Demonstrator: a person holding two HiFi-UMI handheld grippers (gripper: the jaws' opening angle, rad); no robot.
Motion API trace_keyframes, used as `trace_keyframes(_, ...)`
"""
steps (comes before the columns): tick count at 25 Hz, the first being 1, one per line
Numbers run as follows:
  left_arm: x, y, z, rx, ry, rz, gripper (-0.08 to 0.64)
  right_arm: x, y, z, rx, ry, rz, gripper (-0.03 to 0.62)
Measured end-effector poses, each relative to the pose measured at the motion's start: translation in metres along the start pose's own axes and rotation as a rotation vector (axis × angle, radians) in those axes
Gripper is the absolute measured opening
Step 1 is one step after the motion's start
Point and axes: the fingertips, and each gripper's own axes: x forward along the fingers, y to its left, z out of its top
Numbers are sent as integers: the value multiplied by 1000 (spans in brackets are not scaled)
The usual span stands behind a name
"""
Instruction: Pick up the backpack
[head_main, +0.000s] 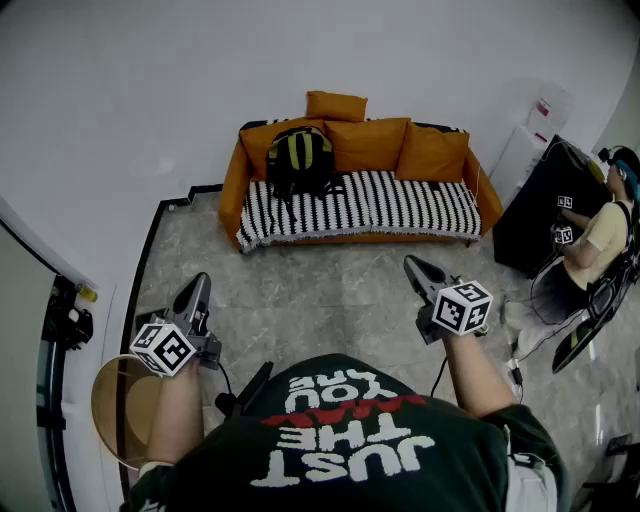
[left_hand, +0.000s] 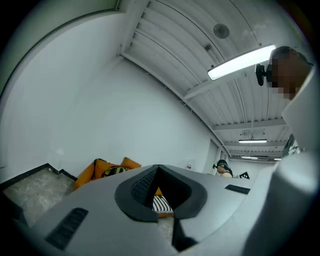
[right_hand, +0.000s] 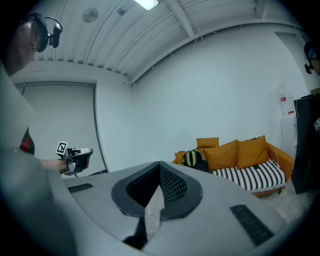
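Observation:
The black and yellow backpack (head_main: 299, 158) stands upright on the left end of an orange sofa (head_main: 232, 185), leaning on its back cushions. It also shows small in the left gripper view, backpack (left_hand: 114, 171), and in the right gripper view, backpack (right_hand: 194, 159). My left gripper (head_main: 199, 284) and right gripper (head_main: 411, 265) are held out in front of me, far from the sofa, with a stretch of floor between. Both point toward it. The left gripper (left_hand: 159, 168) has its jaws together and empty. So does the right gripper (right_hand: 160, 165).
A black-and-white striped cover (head_main: 400, 205) lies over the sofa seat. At the right a person (head_main: 592, 245) sits by a black case (head_main: 538, 205) with grippers in hand. A round wooden stool (head_main: 120, 405) and a black stand (head_main: 62, 320) are at my left. Grey marble floor (head_main: 320, 290) lies between.

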Motion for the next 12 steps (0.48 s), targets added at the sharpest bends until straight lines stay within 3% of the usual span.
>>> trace_keyframes(12,33,-39,-10,9,8,-12,2,-13,-33,13,-10,3,15,31)
